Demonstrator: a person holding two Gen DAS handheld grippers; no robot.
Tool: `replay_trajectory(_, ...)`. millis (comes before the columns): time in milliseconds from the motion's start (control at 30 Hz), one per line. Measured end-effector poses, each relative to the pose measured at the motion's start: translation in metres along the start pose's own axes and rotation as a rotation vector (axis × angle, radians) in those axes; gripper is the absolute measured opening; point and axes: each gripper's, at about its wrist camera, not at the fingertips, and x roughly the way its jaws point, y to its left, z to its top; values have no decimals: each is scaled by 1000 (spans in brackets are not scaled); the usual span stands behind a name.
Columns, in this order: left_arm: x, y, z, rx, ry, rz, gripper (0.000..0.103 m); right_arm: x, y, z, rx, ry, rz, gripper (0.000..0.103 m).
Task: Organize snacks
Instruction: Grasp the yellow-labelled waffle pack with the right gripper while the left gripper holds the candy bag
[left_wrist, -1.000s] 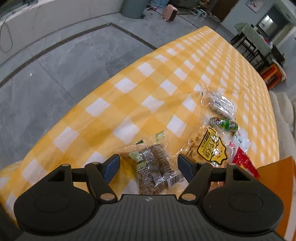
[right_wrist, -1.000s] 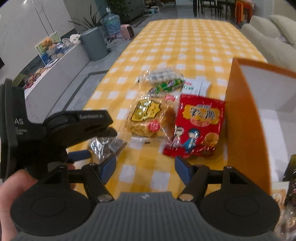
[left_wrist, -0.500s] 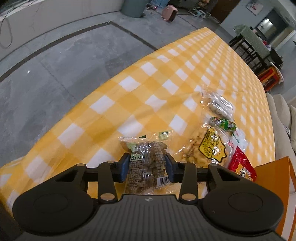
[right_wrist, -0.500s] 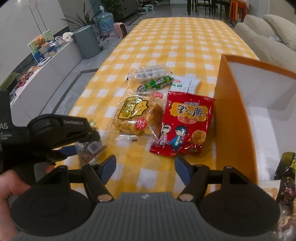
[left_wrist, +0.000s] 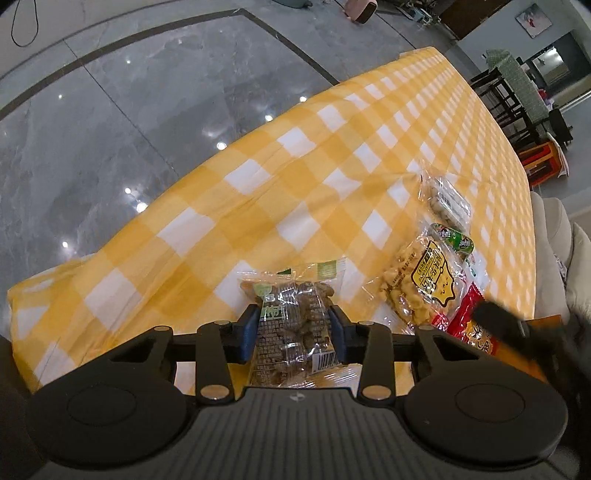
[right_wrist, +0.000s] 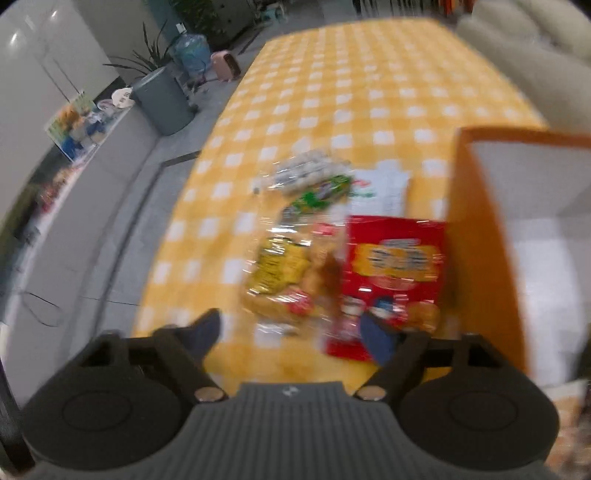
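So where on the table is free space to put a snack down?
The cloth is bare between the floor-side edge and the snack row. It is crowded from the clear bag through the yellow bag and red bag to the orange box.

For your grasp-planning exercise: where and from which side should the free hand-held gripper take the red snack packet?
Grip the red snack packet at its near edge, coming from the near side: it lies flat, the orange box flanks its right, another packet its left.
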Motion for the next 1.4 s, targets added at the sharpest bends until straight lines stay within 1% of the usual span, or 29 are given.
replay_trajectory(33, 0, 2, 1, -9, 5, -9, 44, 8, 4, 6, 5, 8, -13, 87)
replay_trajectory(133, -1, 9, 4, -49, 24, -38, 44, 30, 20, 21, -37, 22, -70, 87)
replay_trajectory(267, -1, 11, 5, -64, 33, -44, 44, 60, 30, 35, -32, 56, -168, 87)
replay_trajectory(300, -1, 11, 5, -66, 34, -45, 44, 69, 35, 37, -48, 67, -214, 87)
replay_trajectory(333, -1, 11, 5, -68, 35, -48, 44, 76, 38, 37, -63, 77, -236, 89)
replay_trajectory(367, -1, 12, 6, -72, 38, -52, 44, 83, 42, 37, -82, 80, -246, 92)
replay_trajectory(433, 0, 14, 6, -85, 43, -59, 44, 93, 51, 38, -120, 96, -274, 92)
replay_trajectory(500, 0, 15, 7, -85, 46, -63, 44, 107, 58, 36, -131, 135, -287, 96)
replay_trajectory(533, 0, 15, 7, -86, 47, -63, 44, 114, 61, 34, -143, 140, -306, 96)
replay_trajectory(567, 0, 15, 8, -87, 48, -64, 44, 118, 64, 30, -156, 138, -334, 95)
replay_trajectory(600, 0, 15, 8, -89, 49, -66, 44, 118, 65, 27, -160, 112, -350, 91)
replay_trajectory(667, 0, 17, 8, -96, 50, -68, 44, 112, 63, 22, -142, 61, -351, 76)
replay_trajectory(767, -1, 15, 7, -98, 38, -53, 44, 105, 61, 18, -130, 29, -342, 72)
replay_trajectory(867, -4, 12, 6, -82, 27, -38, 44, 99, 62, 15, -136, 26, -337, 71)
replay_trajectory(967, -3, 13, 6, -89, 34, -48, 44, 89, 58, 15, -99, 17, -306, 70)
replay_trajectory(1067, -6, 11, 6, -82, 26, -54, 43, 78, 65, 17, -104, 5, -282, 70)
replay_trajectory(1167, -11, 5, 5, -35, 4, -71, 43, 66, 69, 20, -104, -18, -249, 70)
replay_trajectory(1267, -16, 4, 4, -44, -6, -118, 43, 48, 69, 23, -78, -39, -205, 70)
replay_trajectory(1400, -23, -5, 1, -16, -10, -181, 43, 15, 64, 27, -58, -75, -138, 70)
